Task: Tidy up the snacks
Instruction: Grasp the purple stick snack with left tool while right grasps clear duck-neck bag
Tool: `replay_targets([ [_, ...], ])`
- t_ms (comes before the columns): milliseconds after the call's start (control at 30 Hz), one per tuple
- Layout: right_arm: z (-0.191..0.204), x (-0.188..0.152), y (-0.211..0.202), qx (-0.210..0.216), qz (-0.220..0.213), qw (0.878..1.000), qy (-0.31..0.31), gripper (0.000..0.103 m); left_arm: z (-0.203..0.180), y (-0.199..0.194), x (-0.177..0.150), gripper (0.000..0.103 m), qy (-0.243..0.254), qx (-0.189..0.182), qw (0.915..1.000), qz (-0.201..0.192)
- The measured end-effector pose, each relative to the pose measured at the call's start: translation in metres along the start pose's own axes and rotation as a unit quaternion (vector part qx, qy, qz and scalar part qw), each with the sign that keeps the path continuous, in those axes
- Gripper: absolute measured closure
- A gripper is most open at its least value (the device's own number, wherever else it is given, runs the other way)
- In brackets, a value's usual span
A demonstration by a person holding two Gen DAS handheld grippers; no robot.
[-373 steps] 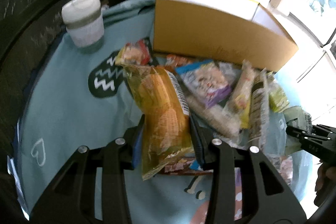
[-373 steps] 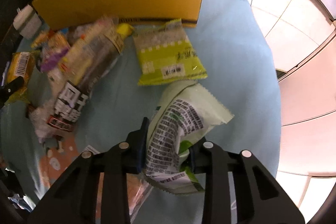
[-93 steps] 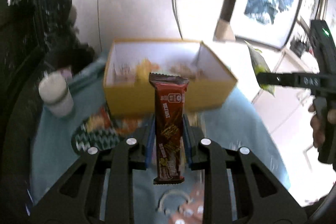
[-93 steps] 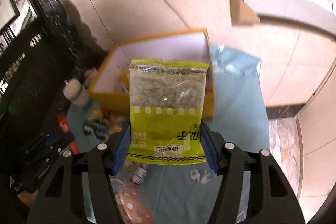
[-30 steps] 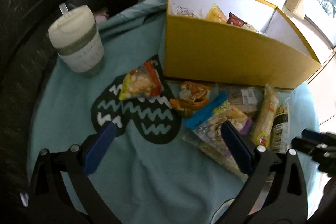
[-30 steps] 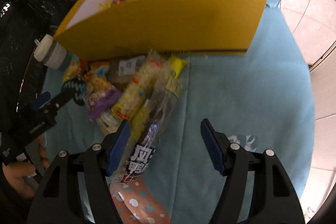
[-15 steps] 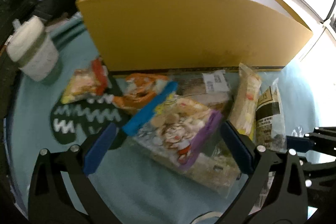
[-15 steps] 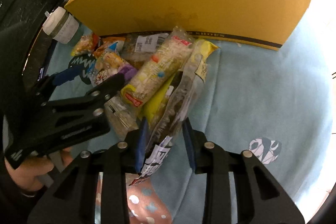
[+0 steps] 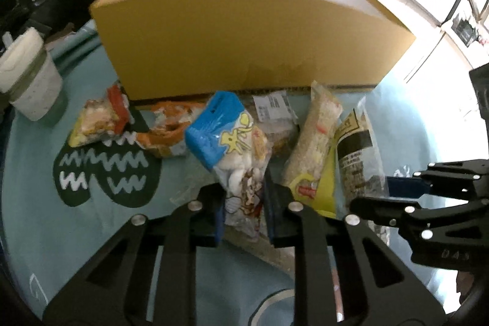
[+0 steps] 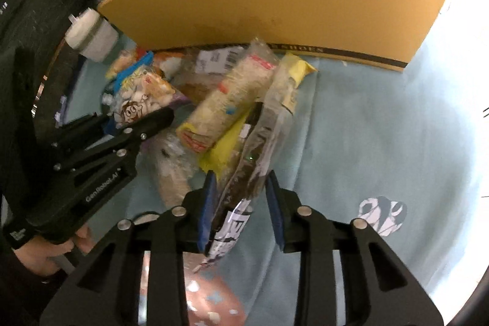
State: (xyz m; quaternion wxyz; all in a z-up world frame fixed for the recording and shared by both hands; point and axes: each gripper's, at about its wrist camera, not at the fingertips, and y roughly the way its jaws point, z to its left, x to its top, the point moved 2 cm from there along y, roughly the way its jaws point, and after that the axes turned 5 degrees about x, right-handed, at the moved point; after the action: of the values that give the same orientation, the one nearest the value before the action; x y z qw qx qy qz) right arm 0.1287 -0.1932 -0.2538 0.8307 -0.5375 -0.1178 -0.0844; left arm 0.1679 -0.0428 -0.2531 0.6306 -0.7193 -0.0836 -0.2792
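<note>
Both grippers have just clamped down by the yellow box (image 9: 250, 38): left gripper (image 9: 244, 213) pinching the blue-topped snack bag (image 9: 232, 142), right gripper (image 10: 241, 213) squeezing the clear black-labelled packet (image 10: 259, 142).

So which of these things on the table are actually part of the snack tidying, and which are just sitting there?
Part of the job:
- yellow box
- blue-topped snack bag, pinched in the left gripper
- dark clear packet, pinched in the right gripper
- long cracker pack
- orange packet

Just lying about:
- white lidded cup
- teal cloth
</note>
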Motion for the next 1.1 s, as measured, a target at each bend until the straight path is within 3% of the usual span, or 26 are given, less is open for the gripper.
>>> replay_targets([
  [167, -0.003, -0.005, -0.022, 0.031, -0.011, 0.999, 0.012, 0.077, 0.013, -0.03, 0.002, 0.083, -0.027, -0.003, 0.999, -0.036],
  [267, -0.007, -0.009, -0.029, 0.022, -0.01, 1.0, 0.01, 0.077, 0.019, -0.042, 0.001, 0.083, -0.039, -0.005, 0.9982, -0.045],
  [367, -0.015, -0.016, -0.017, -0.021, 0.011, 1.0, 0.016, 0.074, 0.018, -0.038, -0.002, 0.084, -0.041, -0.002, 0.9986, -0.032],
  [567, -0.005, -0.029, 0.006, -0.05, 0.041, 0.998, -0.001, 0.07, 0.006, -0.031, -0.015, 0.084, -0.026, 0.003, 0.9995, -0.018],
  [700, 0.004, -0.032, 0.004, -0.04, 0.036, 0.998, -0.017, 0.075, 0.006, -0.016, -0.015, 0.082, -0.014, 0.021, 0.9996, 0.007],
  [767, 0.006, -0.034, 0.0, -0.03, 0.036, 0.999, -0.011, 0.075, 0.007, -0.008, -0.014, 0.074, -0.014, 0.028, 0.9995, 0.012],
  [900, -0.005, -0.037, -0.004, -0.019, 0.038, 0.999, 0.013, 0.075, 0.01, 0.003, -0.005, 0.074, -0.021, 0.03, 0.9992, 0.015],
  [967, -0.007, -0.039, -0.007, -0.014, 0.034, 0.999, 0.018, 0.075, 0.007, -0.001, 0.002, 0.095, -0.015, 0.017, 0.9997, 0.004],
  [1100, -0.015, -0.04, -0.018, 0.006, 0.02, 0.999, 0.04, 0.075, -0.002, -0.005, 0.006, 0.097, 0.005, 0.002, 1.0, 0.002],
])
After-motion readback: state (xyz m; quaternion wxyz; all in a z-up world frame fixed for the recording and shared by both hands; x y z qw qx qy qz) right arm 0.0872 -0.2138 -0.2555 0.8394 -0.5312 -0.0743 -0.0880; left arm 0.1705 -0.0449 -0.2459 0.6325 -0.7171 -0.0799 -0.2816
